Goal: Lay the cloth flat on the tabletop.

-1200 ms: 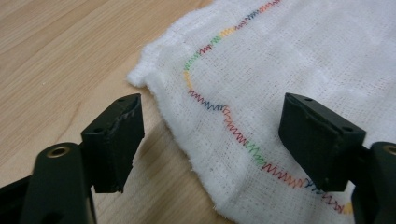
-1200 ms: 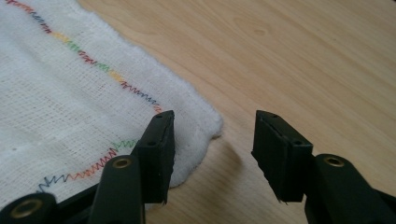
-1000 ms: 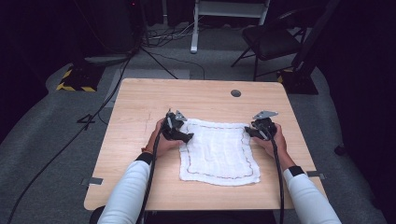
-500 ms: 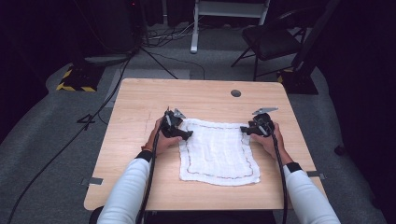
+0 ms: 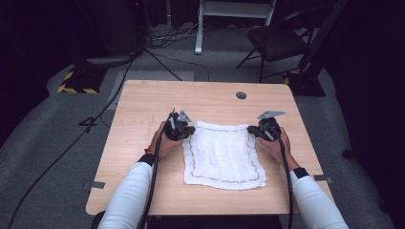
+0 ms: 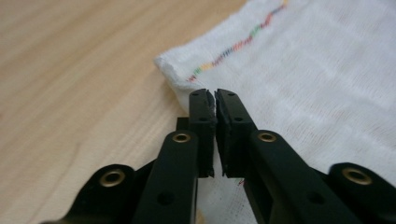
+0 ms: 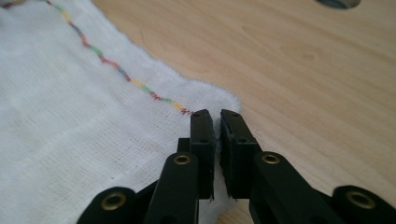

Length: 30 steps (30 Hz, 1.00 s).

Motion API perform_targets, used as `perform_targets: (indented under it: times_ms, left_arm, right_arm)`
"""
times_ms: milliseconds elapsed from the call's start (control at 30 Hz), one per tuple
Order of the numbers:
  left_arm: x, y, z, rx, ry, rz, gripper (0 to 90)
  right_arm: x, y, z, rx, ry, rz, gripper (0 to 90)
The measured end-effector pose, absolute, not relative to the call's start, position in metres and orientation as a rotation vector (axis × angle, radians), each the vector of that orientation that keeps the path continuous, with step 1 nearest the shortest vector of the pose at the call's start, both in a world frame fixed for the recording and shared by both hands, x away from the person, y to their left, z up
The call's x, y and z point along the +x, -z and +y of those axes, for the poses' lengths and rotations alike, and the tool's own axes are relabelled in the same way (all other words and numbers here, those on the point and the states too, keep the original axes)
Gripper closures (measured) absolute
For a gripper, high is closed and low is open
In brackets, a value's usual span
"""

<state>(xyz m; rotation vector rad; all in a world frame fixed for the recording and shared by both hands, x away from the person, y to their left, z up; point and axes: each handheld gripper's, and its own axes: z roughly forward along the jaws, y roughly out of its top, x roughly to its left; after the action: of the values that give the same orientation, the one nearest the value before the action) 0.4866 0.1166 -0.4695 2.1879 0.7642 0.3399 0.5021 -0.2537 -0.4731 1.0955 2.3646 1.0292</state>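
We see both forearms reaching forward in white sleeves, hands wrapped around the tools. The left gripper [image 5: 184, 130] points inward toward the right gripper [image 5: 258, 131] opposite it; the jaws of each have just been closing and now stand nearly together, a slit between them.

Cloth [image 5: 223, 155] on table [image 5: 143, 109], between both grippers

Both pairs of jaws have just been closing: the left gripper [image 6: 215, 100] now pinches the far left corner of the white cloth [image 5: 222, 155], the right gripper [image 7: 217, 121] the far right corner (edge caught between the pads).
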Motion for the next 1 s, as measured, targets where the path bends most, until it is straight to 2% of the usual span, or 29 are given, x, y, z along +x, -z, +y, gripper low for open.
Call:
perform_targets:
  times_ms: [167, 233, 267, 300, 400, 467, 500, 533, 600, 667, 767, 933, 1000]
  left_arm:
    - [0.485, 0.461, 0.121, 2.158, -0.338, 0.753, 87.7]
    - [0.485, 0.462, 0.121, 2.161, -0.355, 0.768, 84.9]
    - [0.485, 0.462, 0.120, 2.166, -0.365, 0.770, 80.7]
    - [0.485, 0.462, 0.119, 2.170, -0.373, 0.766, 83.0]
    - [0.487, 0.462, 0.116, 2.189, -0.389, 0.756, 78.6]
    - [0.489, 0.463, 0.113, 2.191, -0.372, 0.749, 79.8]
    - [0.490, 0.464, 0.112, 2.197, -0.368, 0.754, 76.1]
    - [0.492, 0.465, 0.109, 2.203, -0.373, 0.775, 68.8]
    - [0.497, 0.470, 0.105, 2.230, -0.382, 0.829, 48.4]
    - [0.502, 0.476, 0.102, 2.251, -0.388, 0.868, 40.6]
    - [0.508, 0.483, 0.101, 2.255, -0.378, 0.903, 34.6]
    - [0.524, 0.495, 0.100, 2.231, -0.306, 0.969, 32.8]
    - [0.528, 0.494, 0.099, 2.228, -0.296, 0.960, 37.6]
  right_arm:
    - [0.493, 0.452, -0.256, 1.036, -1.069, 2.332, 84.7]
    - [0.490, 0.447, -0.256, 1.015, -1.070, 2.323, 84.8]
    - [0.489, 0.446, -0.255, 1.002, -1.070, 2.318, 84.9]
    - [0.489, 0.444, -0.255, 0.996, -1.070, 2.316, 85.0]
    - [0.488, 0.440, -0.254, 0.977, -1.078, 2.309, 85.0]
    - [0.488, 0.438, -0.253, 0.972, -1.073, 2.304, 85.1]
    - [0.489, 0.436, -0.252, 0.967, -1.072, 2.301, 85.1]
    - [0.489, 0.435, -0.252, 0.963, -1.069, 2.300, 85.1]
    - [0.490, 0.431, -0.251, 0.954, -1.070, 2.291, 85.1]
    - [0.491, 0.429, -0.250, 0.954, -1.078, 2.282, 85.0]
    - [0.493, 0.429, -0.248, 0.946, -1.069, 2.284, 85.1]
    - [0.500, 0.435, -0.247, 0.954, -1.049, 2.285, 85.0]
    - [0.504, 0.438, -0.248, 0.965, -1.032, 2.288, 85.0]
